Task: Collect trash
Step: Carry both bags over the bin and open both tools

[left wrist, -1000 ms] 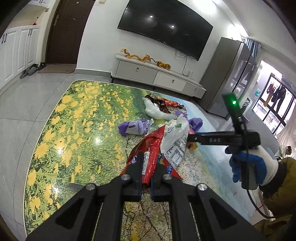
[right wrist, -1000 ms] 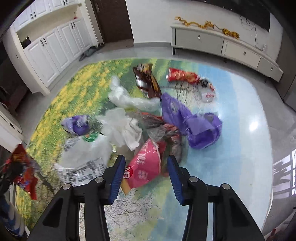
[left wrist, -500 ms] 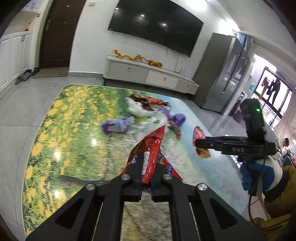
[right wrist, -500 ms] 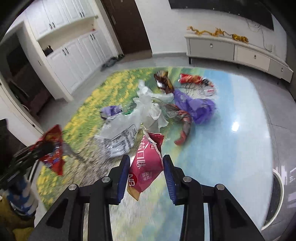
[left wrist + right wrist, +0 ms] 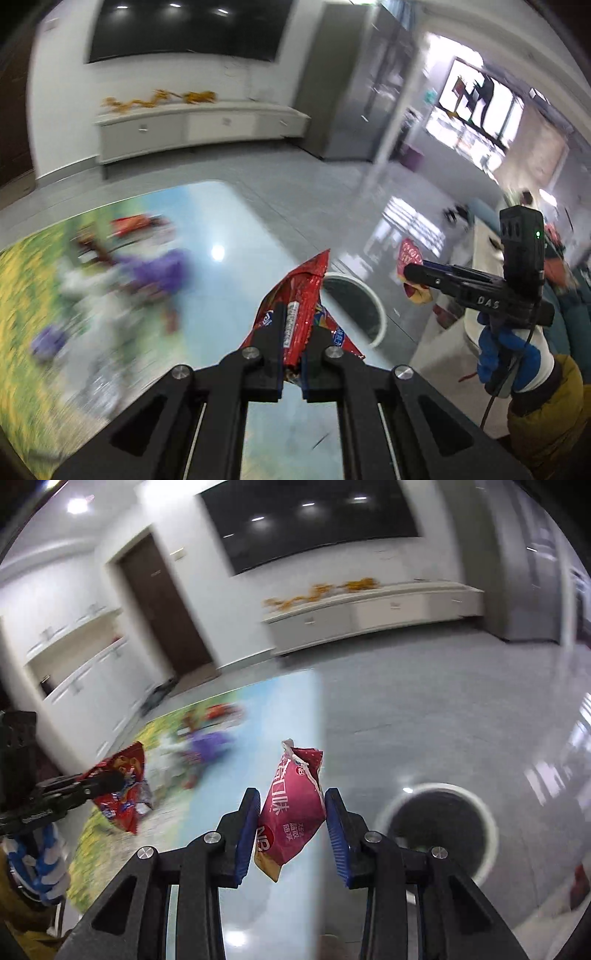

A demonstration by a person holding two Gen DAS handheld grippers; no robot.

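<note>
Clamping a red snack wrapper (image 5: 295, 314) between its black fingers, the left gripper (image 5: 293, 354) holds it above the near edge of the counter (image 5: 221, 288), whose top carries a printed meadow scene. Beyond the wrapper's tip, a round white-rimmed trash bin (image 5: 373, 314) stands on the grey floor just off the counter's corner. A blurred heap of purple and white bags (image 5: 147, 280) lies further back on the counter. At right, the right gripper (image 5: 413, 273), held in a blue-gloved hand (image 5: 506, 354), carries a pink packet (image 5: 408, 254) over the floor.

From the right wrist, the right gripper (image 5: 291, 812) has its blue-padded fingers closed on the pink snack packet (image 5: 291, 812), which hangs between them beside the counter's edge (image 5: 295, 709). The trash bin (image 5: 439, 827) sits lower right on the floor. At left, the left gripper (image 5: 114, 781) pinches the red wrapper (image 5: 122, 794).
</note>
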